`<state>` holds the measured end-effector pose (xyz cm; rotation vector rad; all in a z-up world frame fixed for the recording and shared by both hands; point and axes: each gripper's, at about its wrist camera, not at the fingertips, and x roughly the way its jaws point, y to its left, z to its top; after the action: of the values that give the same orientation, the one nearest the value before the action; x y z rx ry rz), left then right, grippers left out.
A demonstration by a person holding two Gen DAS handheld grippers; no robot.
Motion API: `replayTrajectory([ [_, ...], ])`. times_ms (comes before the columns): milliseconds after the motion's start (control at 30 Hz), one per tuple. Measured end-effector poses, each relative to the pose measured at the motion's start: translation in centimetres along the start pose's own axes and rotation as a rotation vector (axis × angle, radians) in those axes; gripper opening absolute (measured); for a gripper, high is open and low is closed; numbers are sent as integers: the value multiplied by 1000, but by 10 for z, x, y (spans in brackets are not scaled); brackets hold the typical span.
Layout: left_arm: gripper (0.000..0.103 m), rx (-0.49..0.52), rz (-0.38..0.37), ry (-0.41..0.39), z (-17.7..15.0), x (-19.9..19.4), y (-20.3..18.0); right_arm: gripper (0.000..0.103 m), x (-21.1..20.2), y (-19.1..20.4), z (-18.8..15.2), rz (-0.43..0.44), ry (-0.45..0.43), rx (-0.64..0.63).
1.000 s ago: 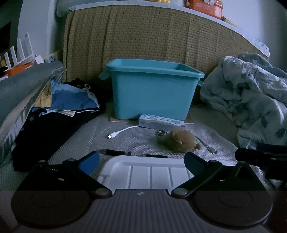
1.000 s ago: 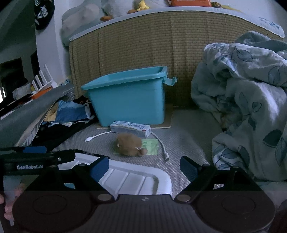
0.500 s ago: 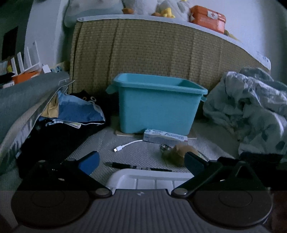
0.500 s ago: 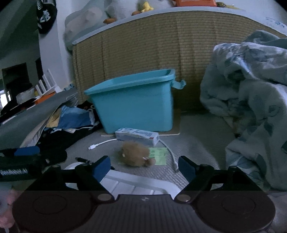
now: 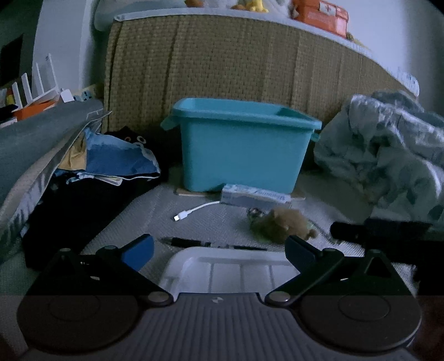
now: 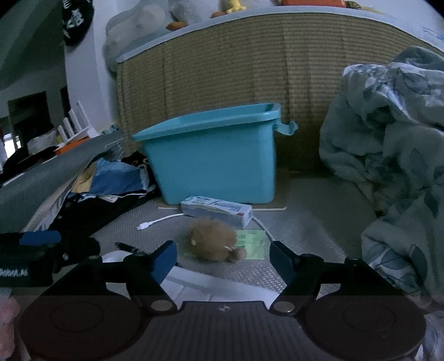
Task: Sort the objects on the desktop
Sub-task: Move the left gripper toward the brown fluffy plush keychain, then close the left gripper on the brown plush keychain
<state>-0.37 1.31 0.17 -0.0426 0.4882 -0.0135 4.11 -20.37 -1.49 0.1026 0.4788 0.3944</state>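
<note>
A teal bin [image 5: 244, 150] [image 6: 216, 155] stands against the woven headboard. In front of it lie a toothpaste box [image 5: 255, 195] [image 6: 216, 210], a white cable [image 5: 191, 211] [image 6: 158, 221], a brown plush toy [image 5: 283, 225] [image 6: 212, 243] on a green packet [image 6: 254, 244], and a black pen [image 5: 211, 244] [image 6: 129, 248]. A white tray [image 5: 227, 272] [image 6: 222, 284] lies nearest. My left gripper [image 5: 219, 252] is open above the tray. My right gripper [image 6: 223, 261] is open, just short of the plush toy.
Piled clothes and a blue bag [image 5: 116, 161] sit at the left beside a grey cushion [image 5: 33, 144]. A crumpled leaf-print blanket [image 6: 394, 155] fills the right. Toys and an orange box [image 5: 319, 12] line the headboard top.
Both grippers have pulled back and tilted upward, so the bin and items appear farther and lower. The right gripper has swung to face the plush toy. Nothing was grasped.
</note>
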Motion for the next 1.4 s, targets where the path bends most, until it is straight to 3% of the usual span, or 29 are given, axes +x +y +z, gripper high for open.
replayTrajectory([
  [100,103,22,16,7,-2,2,-2,78,2,-4,0,-7,7,17],
  [267,102,2,-22,31,-3,6,0,78,3,-7,-1,-1,13,33],
  [433,102,-130,-75,27,1,4,16,78,2,-10,-1,7,10,62],
  [567,100,-171,-110,45,-2,6,21,78,2,-10,-1,13,11,71],
  [900,78,-6,-121,81,8,22,-2,78,3,-12,-2,21,15,85],
  [1067,77,55,-175,110,20,36,-10,78,5,-19,-3,18,17,121],
  [1167,63,61,-233,161,24,48,-17,78,6,-23,-3,17,18,143],
  [1400,63,108,-271,218,30,74,-39,78,5,-34,-3,16,5,203],
])
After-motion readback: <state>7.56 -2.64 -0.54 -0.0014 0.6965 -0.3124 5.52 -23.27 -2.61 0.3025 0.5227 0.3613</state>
